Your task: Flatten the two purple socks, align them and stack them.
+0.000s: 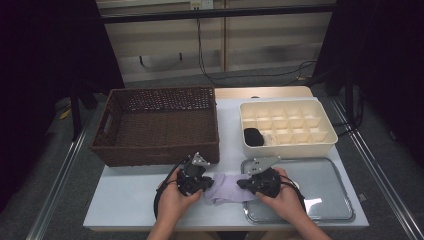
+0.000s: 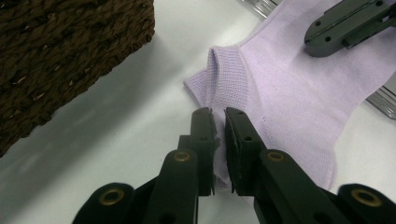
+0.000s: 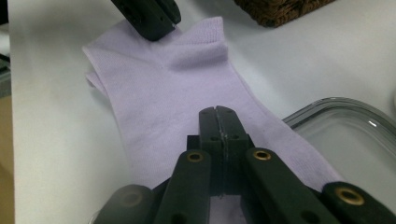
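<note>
Lilac sock (image 1: pixel 227 187) near desk (image 1: pixel 130 200) front edge, left gripper (image 2: pixel 219 140) fingers clamped on its cuff, right gripper (image 3: pixel 218 140) fingers clamped on its toe over the tray (image 1: pixel 325 200) rim, bare desk left.

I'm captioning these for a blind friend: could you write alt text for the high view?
A person's two hands each hold a black gripper, the left gripper and the right gripper, closed on opposite ends of a lilac sock on a white table. Behind stand a brown wicker basket and a cream compartment box; a metal tray lies at right.
</note>
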### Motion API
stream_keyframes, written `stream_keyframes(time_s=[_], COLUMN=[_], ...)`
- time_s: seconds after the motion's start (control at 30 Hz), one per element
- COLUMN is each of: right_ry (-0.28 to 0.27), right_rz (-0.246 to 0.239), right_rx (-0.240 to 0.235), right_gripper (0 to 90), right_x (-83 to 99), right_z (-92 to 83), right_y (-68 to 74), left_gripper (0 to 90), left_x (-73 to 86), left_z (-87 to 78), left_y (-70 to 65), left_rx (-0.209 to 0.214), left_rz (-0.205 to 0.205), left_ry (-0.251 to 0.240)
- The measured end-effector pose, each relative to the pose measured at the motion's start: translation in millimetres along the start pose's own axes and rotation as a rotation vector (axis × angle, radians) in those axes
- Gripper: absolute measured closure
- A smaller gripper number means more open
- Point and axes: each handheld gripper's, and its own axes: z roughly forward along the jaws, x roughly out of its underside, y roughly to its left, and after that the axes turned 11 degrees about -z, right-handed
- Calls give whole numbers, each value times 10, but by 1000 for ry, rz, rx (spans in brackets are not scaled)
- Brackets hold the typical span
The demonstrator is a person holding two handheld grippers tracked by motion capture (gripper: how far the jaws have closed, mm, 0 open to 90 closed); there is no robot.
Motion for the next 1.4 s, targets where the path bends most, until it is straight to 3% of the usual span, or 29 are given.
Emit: stream_keyframes(time_s=[0.07, 0.23, 0.37, 0.43, 0.5, 0.67, 0.93, 1.3, 1.4], right_ry=[-19, -9, -6, -3, -7, -2, -55, -52, -43], right_rz=[16, 2, -19, -40, -28, -21, 2, 4, -5], right_rx=[17, 17, 18, 28, 18, 15, 27, 46, 40], right_gripper=[803, 752, 789, 851, 900, 900, 900, 900, 900], right_x=[5, 11, 24, 23, 34, 17, 7, 48, 42], right_z=[-23, -49, -17, -8, -3, -9, -178, -127, -101], right_y=[4, -1, 11, 12, 1, -1, -97, -147, -149], left_gripper=[818, 817, 818, 818, 818, 819, 819, 794, 747], left_x=[5, 13, 15, 17, 22, 15, 1, 31, 17], left_z=[9, 17, 20, 24, 28, 9, 10, 1, -59], left_y=[6, 12, -5, -8, -6, 0, -37, -11, 10], left_rx=[4, 3, -2, -3, -5, 2, 29, 59, 52], left_rz=[0, -4, 3, 2, -1, -1, -13, -30, -36], left_ry=[4, 2, 4, 3, -2, -3, -16, -6, -38])
